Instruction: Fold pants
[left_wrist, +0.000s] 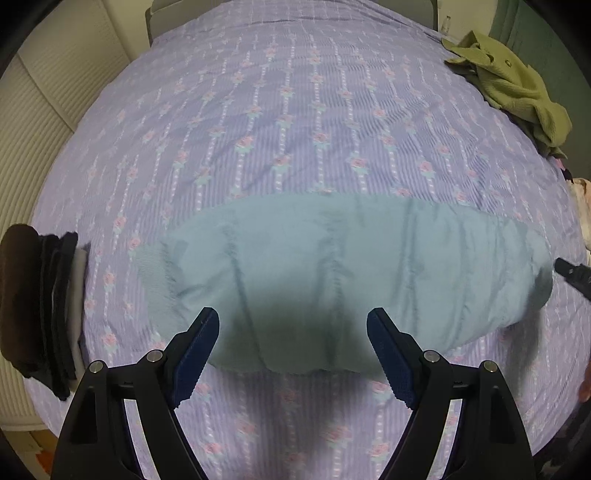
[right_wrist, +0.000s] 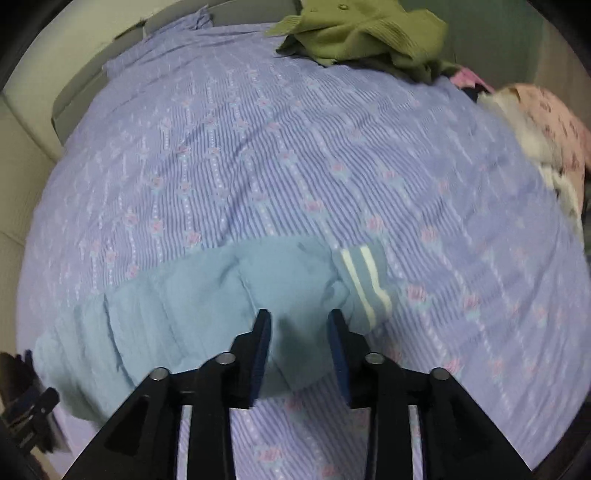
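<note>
A: Item 1, the light blue crinkled cotton pants (left_wrist: 332, 273): where are they recorded?

B: They are laid crosswise on the lilac striped floral bedspread (left_wrist: 280, 110), near its front edge, apparently already doubled leg over leg. A white-striped cuff (right_wrist: 365, 280) is seen at the right end.

A: Item 2, the tongs?

B: The left gripper (left_wrist: 291, 325) is spread wide above the near hem, nothing held. The right gripper (right_wrist: 299, 321) is partly spread just over the cloth beside the cuff; no pinch is shown.

A: Step in hand?

B: A regrasp ahead of a lengthwise fold is judged likely. For the next move, both ends would need pinching through all layers, then carrying across evenly.

A: Item 3, edges and room?

B: Broad open bedspread is noted beyond the pants. A dark folded clothing stack (left_wrist: 37, 306) sits at the left edge, an olive green knitted garment (left_wrist: 509, 85) at the far right corner, and pink patterned laundry (right_wrist: 546, 122) to the right, all well apart.
</note>
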